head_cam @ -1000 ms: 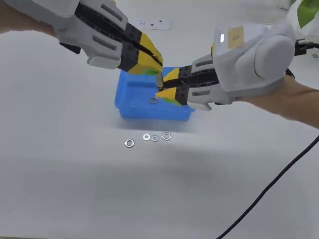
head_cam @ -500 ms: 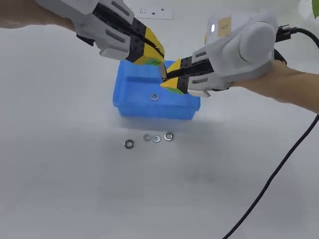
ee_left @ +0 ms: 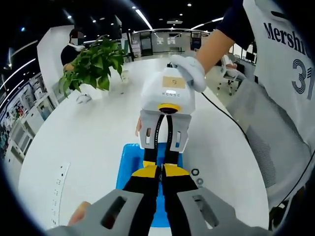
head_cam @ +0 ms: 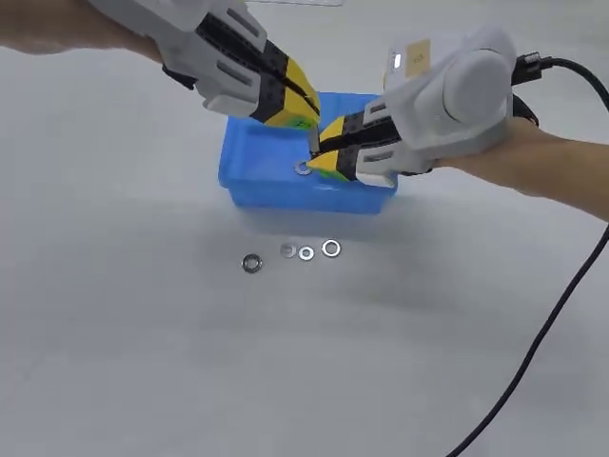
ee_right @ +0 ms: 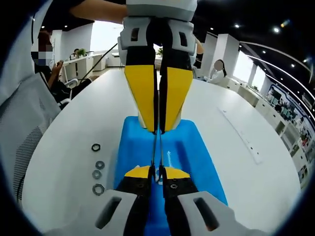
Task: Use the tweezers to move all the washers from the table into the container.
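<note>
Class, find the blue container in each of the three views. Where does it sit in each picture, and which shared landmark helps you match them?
Head view: container, upper centre.
Left gripper view: container, bottom centre.
Right gripper view: container, lower centre.
Shared landmark: the loose washers on the table beside it, below it, to its right and to its left, in that order.

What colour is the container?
Blue: the container shows best in the head view.

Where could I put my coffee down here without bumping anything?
The bare table between the washers and the person, left of the black cable, is free. It is crowded around the blue container, where the left gripper and right gripper hold the tweezers.
</note>
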